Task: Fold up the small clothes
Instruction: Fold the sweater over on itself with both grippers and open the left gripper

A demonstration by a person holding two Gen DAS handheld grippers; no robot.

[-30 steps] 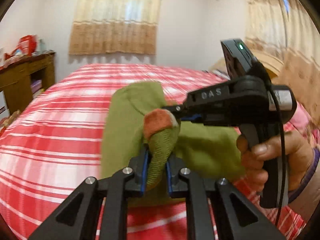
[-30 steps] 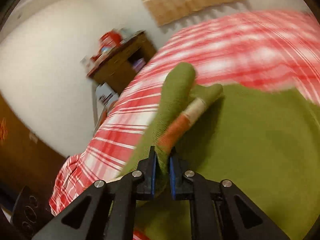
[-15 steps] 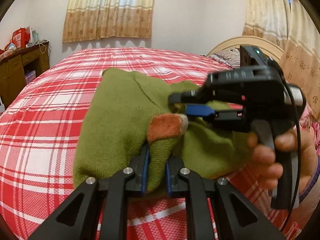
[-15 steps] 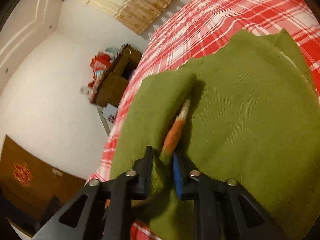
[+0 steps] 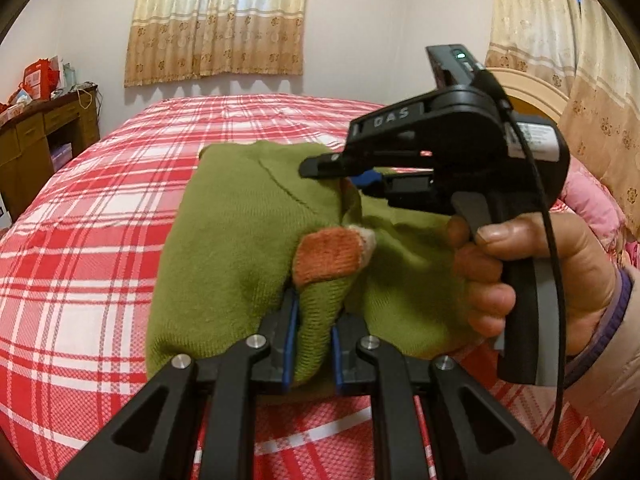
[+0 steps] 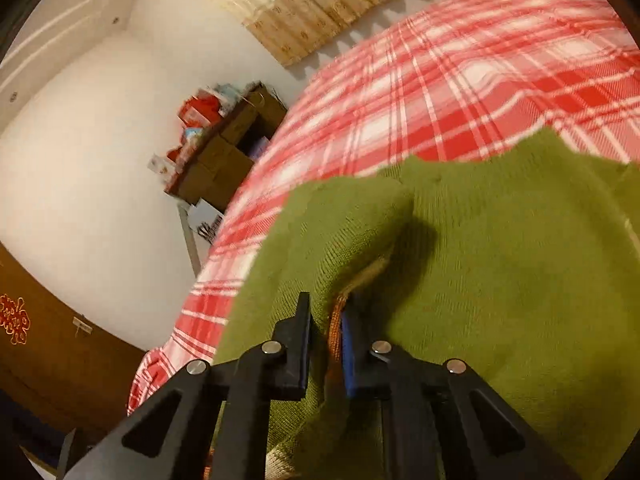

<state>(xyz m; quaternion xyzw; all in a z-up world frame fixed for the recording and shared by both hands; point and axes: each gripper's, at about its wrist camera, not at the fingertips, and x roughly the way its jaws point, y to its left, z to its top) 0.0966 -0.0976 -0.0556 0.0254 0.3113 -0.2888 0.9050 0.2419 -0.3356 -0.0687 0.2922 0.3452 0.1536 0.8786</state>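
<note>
Left wrist view, as we list it: our left gripper (image 5: pixel 312 340) at lower centre, jaws clamped on a green sleeve end with an orange cuff (image 5: pixel 326 254). Sweater (image 5: pixel 224 248), green knit, mid-frame, lying on the bed (image 5: pixel 80 248) under a red and white plaid cover. Right gripper (image 5: pixel 344 176) at centre right, entering from the right edge, tips at the sweater's upper fold, pinching a bit of green and orange cloth; its jaws have just been closing. Hand (image 5: pixel 532 276) around its handle, right edge. Curtain (image 5: pixel 218 20) at top centre. Desk (image 5: pixel 44 136) at left edge, red boxes on top.

Right wrist view, tilted and somewhat blurred: right gripper (image 6: pixel 326 332) at lower centre, jaws closed on a ridge of green knit with an orange edge between the pads. Sweater (image 6: pixel 520 280) fills the lower right. Bed (image 6: pixel 440 92) in the upper right. Desk (image 6: pixel 224 160) at centre left against a white wall. Curtain (image 6: pixel 312 8) at top. Brown door or cabinet, lower left; we cannot tell which.
</note>
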